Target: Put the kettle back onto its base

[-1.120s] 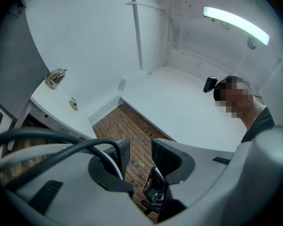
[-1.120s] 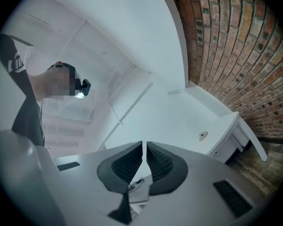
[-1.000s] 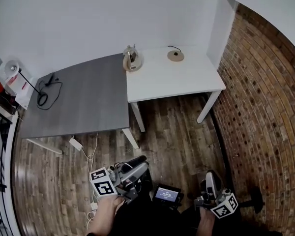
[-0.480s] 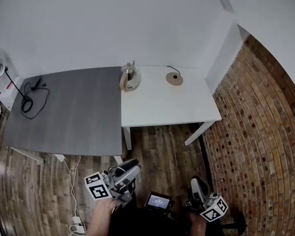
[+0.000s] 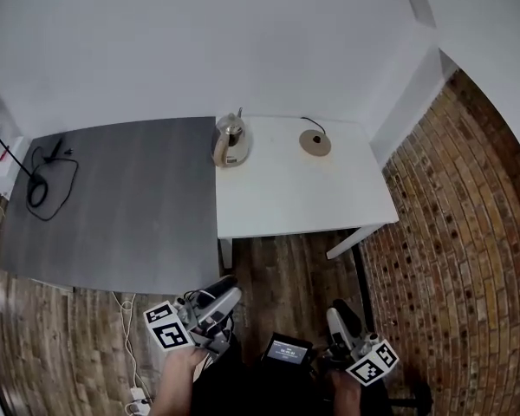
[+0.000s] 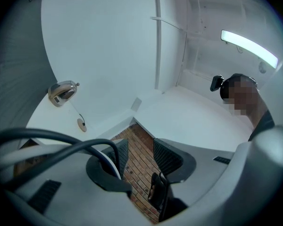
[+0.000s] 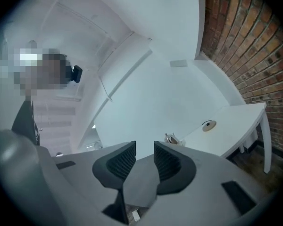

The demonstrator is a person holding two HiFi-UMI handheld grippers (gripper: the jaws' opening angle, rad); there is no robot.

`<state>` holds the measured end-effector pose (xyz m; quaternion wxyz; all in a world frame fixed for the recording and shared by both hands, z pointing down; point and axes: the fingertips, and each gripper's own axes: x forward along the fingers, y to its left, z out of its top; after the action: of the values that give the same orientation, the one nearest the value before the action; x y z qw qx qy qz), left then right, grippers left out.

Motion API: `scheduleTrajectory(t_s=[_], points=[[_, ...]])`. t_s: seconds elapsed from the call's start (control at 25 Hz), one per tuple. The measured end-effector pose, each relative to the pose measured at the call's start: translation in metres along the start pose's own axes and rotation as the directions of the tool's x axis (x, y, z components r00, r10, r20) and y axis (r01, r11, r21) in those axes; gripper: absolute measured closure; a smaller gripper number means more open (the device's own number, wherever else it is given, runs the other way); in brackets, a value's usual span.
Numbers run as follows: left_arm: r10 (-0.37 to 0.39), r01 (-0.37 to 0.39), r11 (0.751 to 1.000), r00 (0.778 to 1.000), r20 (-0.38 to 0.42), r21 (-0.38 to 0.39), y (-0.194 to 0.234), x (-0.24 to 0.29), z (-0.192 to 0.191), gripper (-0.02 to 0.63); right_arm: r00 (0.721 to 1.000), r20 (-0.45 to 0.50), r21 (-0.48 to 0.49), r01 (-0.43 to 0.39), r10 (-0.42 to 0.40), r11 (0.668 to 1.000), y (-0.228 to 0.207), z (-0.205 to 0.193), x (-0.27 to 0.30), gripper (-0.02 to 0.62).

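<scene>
Two tools, both empty, sit low at the near edge of the head view, above the wooden floor and well short of the tabletops. Your left tool has its jaws spread wide, having just opened a little further. Its own view shows nothing between them but a patch of brick wall. Your right tool has its jaws partly apart, having just been opening, and only white wall shows in the narrower gap. A small lit screen sits between the two tools at the bottom of the head view.

The kettle stands upright at the back left corner of the white tabletop, just beside the seam where the grey tabletop meets it. It is off its base, the round disc that lies bare well apart to the kettle's right, near the back edge, with a thin dark cord curling from it toward the wall. Both gripper views show the kettle and the base far off, beyond the jaws. A black cable lies looped on the far left of the grey tabletop. The brick wall fills the right side of the head view.
</scene>
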<state>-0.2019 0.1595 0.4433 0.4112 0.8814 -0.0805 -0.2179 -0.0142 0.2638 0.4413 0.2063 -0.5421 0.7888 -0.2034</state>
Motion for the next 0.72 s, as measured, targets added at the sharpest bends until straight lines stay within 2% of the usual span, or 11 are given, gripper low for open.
scheduleTrajectory(t_s=[0.12,0.28,0.52,0.72], points=[[-0.003,0.003,1.000,1.000,-0.009,-0.003,0.006,0.010,0.004,0.442,1.000,-0.009,0.015,0.015,-0.015,1.000,-0.012,0.000,0.007,0.483],[0.014,-0.014,1.000,1.000,-0.011,0.008,0.020,0.023,0.012,0.442,1.000,-0.013,0.031,-0.007,0.007,1.000,-0.032,0.007,0.026,0.483],[0.096,-0.098,0.994,0.995,0.034,0.053,0.048,0.052,0.028,0.443,0.996,-0.022,0.078,-0.082,0.084,0.994,-0.081,0.026,0.066,0.483],[0.151,-0.158,0.982,0.986,0.068,0.101,0.059,0.103,0.041,0.443,0.986,-0.034,0.091,-0.159,0.162,0.983,-0.130,0.063,0.098,0.483]])
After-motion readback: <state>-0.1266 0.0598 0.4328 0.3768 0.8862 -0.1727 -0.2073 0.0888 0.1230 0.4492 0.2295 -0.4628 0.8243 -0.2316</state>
